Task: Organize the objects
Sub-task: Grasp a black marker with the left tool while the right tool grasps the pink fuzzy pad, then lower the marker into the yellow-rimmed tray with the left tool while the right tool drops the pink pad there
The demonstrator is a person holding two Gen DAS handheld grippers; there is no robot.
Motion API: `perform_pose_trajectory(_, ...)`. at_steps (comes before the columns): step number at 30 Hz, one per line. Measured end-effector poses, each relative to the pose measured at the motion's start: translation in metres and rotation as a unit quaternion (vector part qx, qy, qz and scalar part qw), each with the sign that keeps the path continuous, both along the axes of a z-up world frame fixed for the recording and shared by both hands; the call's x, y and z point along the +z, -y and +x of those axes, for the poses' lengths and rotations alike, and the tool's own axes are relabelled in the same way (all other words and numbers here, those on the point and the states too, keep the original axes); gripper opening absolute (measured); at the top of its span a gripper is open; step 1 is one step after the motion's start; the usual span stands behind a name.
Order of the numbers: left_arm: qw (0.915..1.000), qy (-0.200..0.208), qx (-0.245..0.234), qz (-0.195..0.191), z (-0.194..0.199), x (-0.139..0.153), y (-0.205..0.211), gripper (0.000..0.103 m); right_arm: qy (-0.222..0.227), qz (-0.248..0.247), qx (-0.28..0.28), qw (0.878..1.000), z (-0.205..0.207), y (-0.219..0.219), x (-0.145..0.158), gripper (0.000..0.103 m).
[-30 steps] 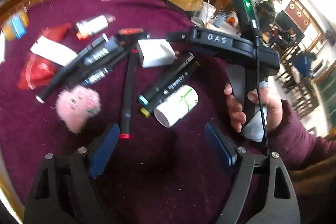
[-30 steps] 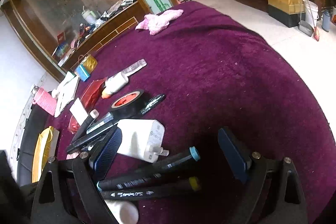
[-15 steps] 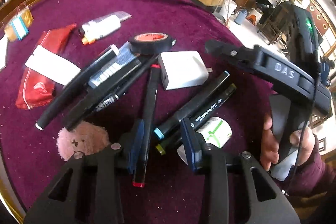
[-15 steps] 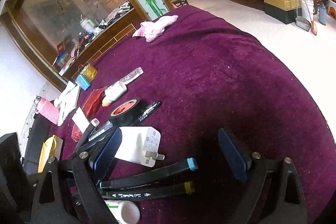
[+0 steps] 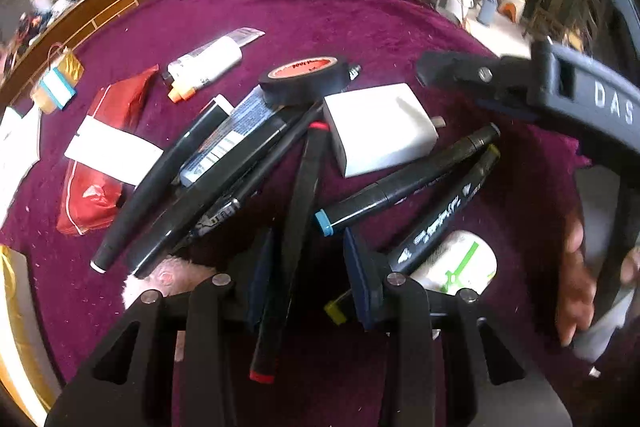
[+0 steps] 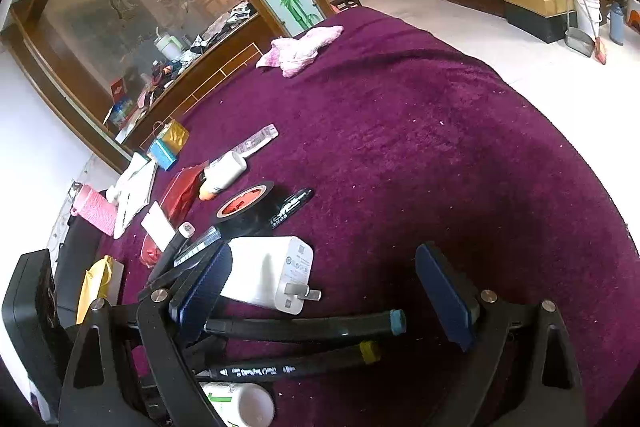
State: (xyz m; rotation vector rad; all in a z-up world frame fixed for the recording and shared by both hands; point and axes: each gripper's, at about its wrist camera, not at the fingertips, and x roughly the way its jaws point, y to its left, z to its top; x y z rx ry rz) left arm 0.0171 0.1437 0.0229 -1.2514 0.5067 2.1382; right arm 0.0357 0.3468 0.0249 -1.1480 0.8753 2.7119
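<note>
Low in the frame, our left hand-held gripper (image 5: 308,267) has just narrowed around the red-capped marker (image 5: 296,227), left pad touching, grip uncertain. Our right hand-held gripper (image 6: 320,291) stands wide over the purple desk (image 6: 440,147), beside the charger (image 6: 268,271).

Black plastic tongs (image 5: 308,263) at frame bottom, navy pads (image 5: 362,275), silver screws; "DAS" lettering on right tongs (image 5: 500,95), upper right.
</note>
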Motion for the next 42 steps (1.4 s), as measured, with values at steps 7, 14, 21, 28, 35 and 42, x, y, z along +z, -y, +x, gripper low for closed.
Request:
perform_pose_trajectory(7, 0.9991, 0.005, 0.019, 0.037, -0.010, 0.000, 0.001, 0.012, -0.005, 0.021, -0.001, 1.000, 0.000, 0.002, 0.003, 0.090)
perform_pose_trajectory(14, 0.9877, -0.009, 0.066, 0.141, 0.015, 0.050, 0.067, 0.012, -0.022, 0.056, 0.019, 0.998, 0.001, 0.014, 0.010, 0.090)
perform_pose_trajectory(21, 0.9694, -0.029, 0.149, 0.193, 0.035, 0.076, 0.154, 0.012, -0.046, 0.028, 0.104, 0.993, 0.008, 0.058, 0.048, 0.090)
perform_pose_trajectory(28, 0.9585, -0.025, 0.201, 0.201, 0.042, 0.063, 0.196, 0.012, 0.052, 0.092, 0.236, 0.966, -0.030, 0.171, 0.034, 0.090)
perform_pose_trajectory(35, 0.9561, -0.039, 0.216, 0.195, 0.054, 0.060, 0.222, 0.012, 0.109, 0.158, 0.225, 0.955, -0.059, 0.209, -0.003, 0.064)
perform_pose_trajectory(42, 0.9484, -0.043, 0.237, 0.206, 0.056, 0.069, 0.255, 0.012, 0.072, 0.156, 0.240, 0.955, -0.039, 0.224, 0.030, 0.021)
